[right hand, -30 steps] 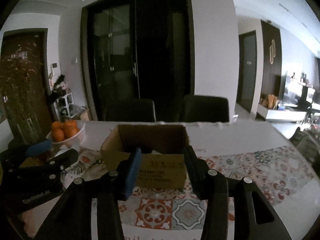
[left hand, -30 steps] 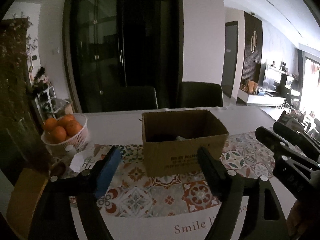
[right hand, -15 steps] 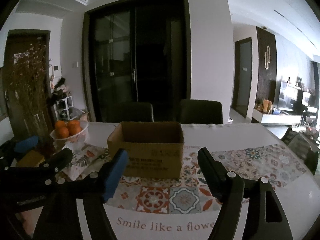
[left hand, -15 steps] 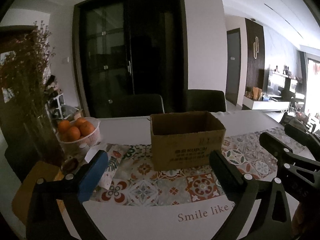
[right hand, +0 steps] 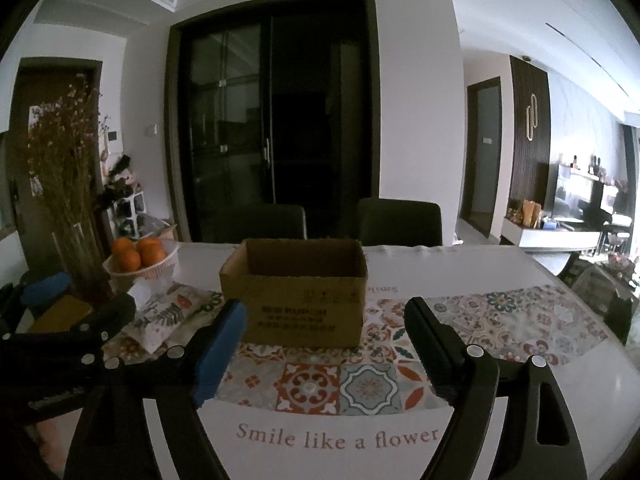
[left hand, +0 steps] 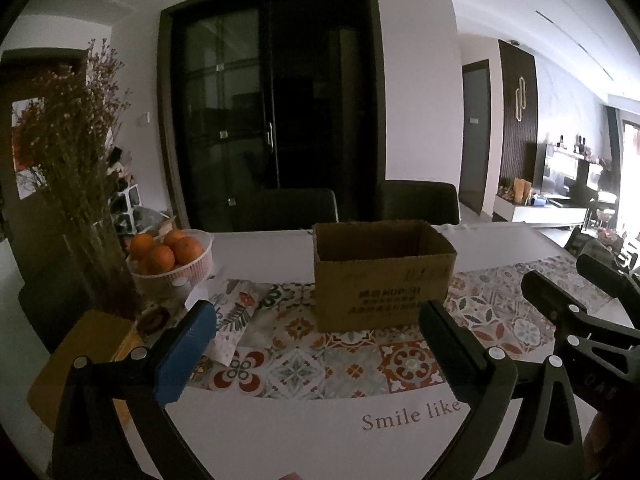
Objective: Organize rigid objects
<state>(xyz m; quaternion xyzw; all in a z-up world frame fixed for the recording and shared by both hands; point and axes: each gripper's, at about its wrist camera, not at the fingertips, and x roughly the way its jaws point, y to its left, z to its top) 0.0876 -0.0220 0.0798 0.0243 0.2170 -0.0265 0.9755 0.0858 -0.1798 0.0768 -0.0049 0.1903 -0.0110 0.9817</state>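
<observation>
An open brown cardboard box (left hand: 382, 276) stands on a tiled-pattern table mat (left hand: 304, 360); it also shows in the right wrist view (right hand: 298, 292). Its inside is hidden from here. My left gripper (left hand: 316, 320) is open and empty, held back from the box above the table's near edge. My right gripper (right hand: 322, 316) is open and empty too, facing the box from about the same distance. The right gripper shows at the right of the left wrist view (left hand: 580, 296), and the left gripper at the left of the right wrist view (right hand: 76, 308).
A white basket of oranges (left hand: 168, 256) stands at the left, beside a vase of dried flowers (left hand: 80, 184). A patterned pouch (left hand: 236, 316) and a yellow pad (left hand: 80, 352) lie near it. Two dark chairs (left hand: 416, 202) stand behind the table.
Both grippers have pulled back and away from the box, which now looks smaller and farther. The right gripper's jaws have opened wider. Nothing is held.
</observation>
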